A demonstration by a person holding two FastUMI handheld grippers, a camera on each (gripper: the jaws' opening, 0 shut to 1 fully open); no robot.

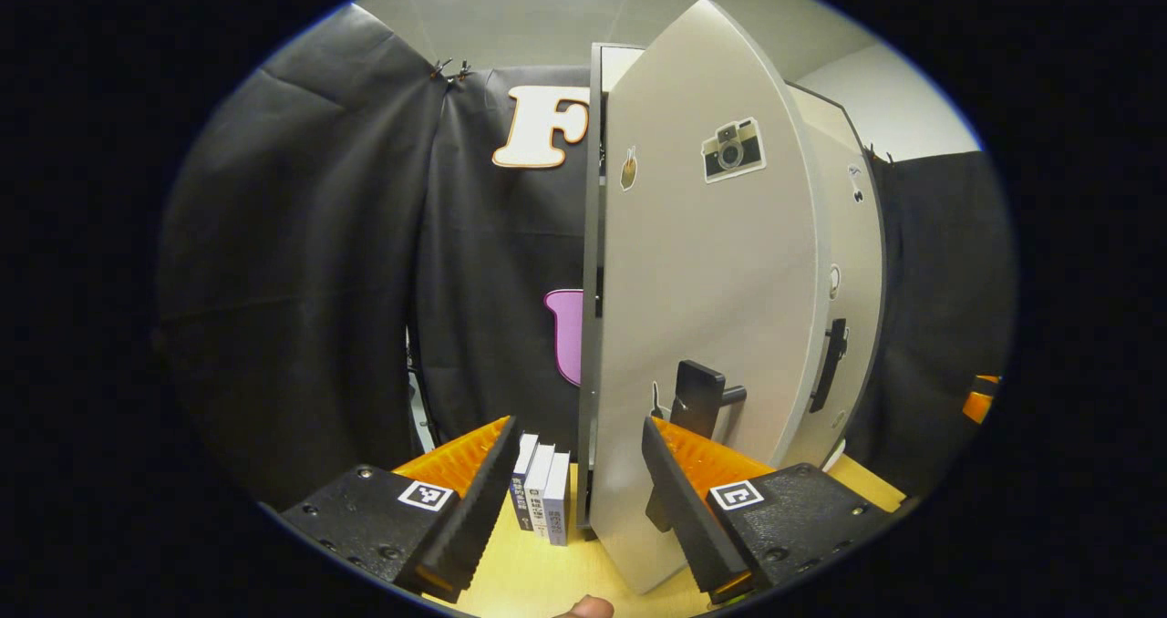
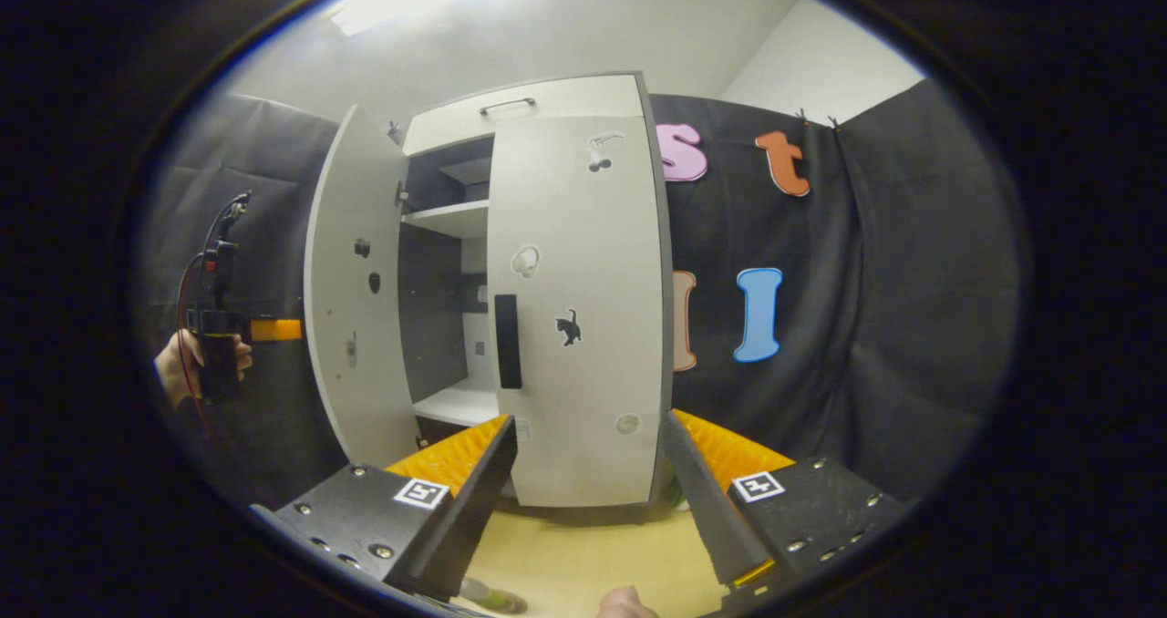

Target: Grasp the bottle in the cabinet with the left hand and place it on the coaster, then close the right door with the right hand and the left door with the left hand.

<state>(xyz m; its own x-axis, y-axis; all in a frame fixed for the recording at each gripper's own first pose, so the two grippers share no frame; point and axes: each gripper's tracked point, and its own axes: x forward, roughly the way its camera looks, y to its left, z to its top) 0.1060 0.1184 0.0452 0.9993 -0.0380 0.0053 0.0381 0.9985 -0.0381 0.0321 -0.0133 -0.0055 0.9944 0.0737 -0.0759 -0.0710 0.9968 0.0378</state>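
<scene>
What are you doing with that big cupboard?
A person is closing a tall light-grey cabinet using two hand-held grippers. Its right door looks shut already. The left door stands partly open. The left gripper, jaws open, sits near that door's black handle. The right gripper waits open in front, off the cabinet.

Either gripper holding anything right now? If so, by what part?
Nothing held. Left gripper is open, the left door edge between its fingers but ungripped. Right gripper is open, facing the right door.
</scene>
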